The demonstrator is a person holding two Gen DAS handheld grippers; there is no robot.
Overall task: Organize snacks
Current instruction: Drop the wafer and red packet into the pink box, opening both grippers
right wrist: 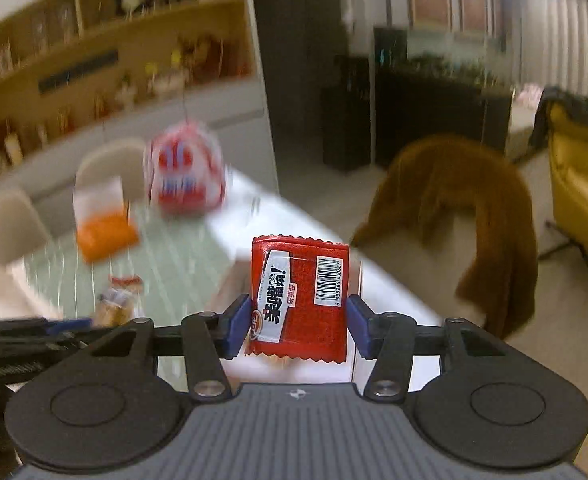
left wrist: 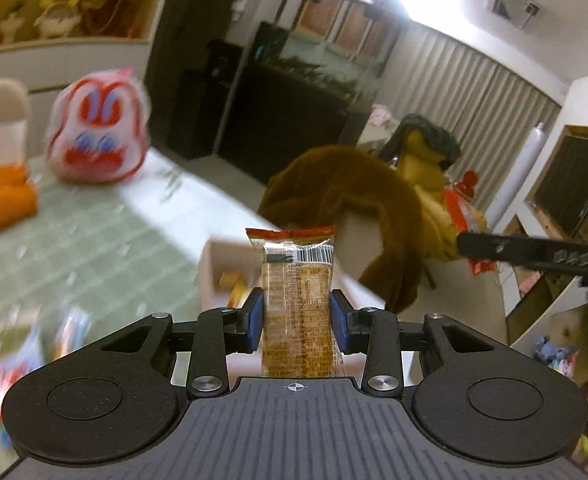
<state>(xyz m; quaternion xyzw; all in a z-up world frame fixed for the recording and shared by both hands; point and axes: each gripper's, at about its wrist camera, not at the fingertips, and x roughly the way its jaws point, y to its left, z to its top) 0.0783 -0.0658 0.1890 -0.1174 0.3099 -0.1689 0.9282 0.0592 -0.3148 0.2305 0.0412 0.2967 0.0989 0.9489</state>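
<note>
The left claw (left wrist: 296,317) is squeezed tight on a tall cracker pack (left wrist: 296,300), held up in the air. Behind it sits a white box (left wrist: 213,268) on the green table (left wrist: 93,240). The right claw (right wrist: 298,322) is squeezed on a red snack pack (right wrist: 300,300), above the same table.

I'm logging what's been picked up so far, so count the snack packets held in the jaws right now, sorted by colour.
Tan biscuit packet, in the left gripper: 1
Red snack packet, in the right gripper: 1
Total held: 2
</note>
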